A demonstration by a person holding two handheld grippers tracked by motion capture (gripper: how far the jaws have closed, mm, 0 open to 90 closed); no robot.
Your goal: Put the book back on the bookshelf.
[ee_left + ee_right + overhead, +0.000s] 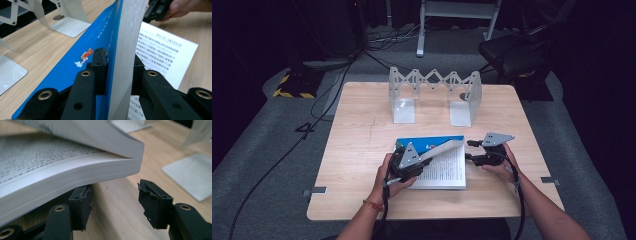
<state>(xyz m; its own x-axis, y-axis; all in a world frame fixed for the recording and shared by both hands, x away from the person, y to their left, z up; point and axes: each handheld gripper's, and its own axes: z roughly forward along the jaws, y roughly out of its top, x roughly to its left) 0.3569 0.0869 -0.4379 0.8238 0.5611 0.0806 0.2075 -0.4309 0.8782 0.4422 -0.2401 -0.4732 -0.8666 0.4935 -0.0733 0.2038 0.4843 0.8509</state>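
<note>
one book (pixel 439 165), two grippers (pixel 411 162) (pixel 477 150), one expanding rack (pixel 435 95).

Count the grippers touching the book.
1 for certain: the left gripper is clamped on the book's blue cover and top pages. The right gripper sits open at its right edge; contact unclear.

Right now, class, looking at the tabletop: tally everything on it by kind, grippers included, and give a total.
Books: 1, the open blue-covered book
Expanding metal book racks: 1, the rack
Handheld grippers: 2, the left gripper shut on the book's lifted pages, and the right gripper with jaws apart at the book's edge
Total: 4
</note>
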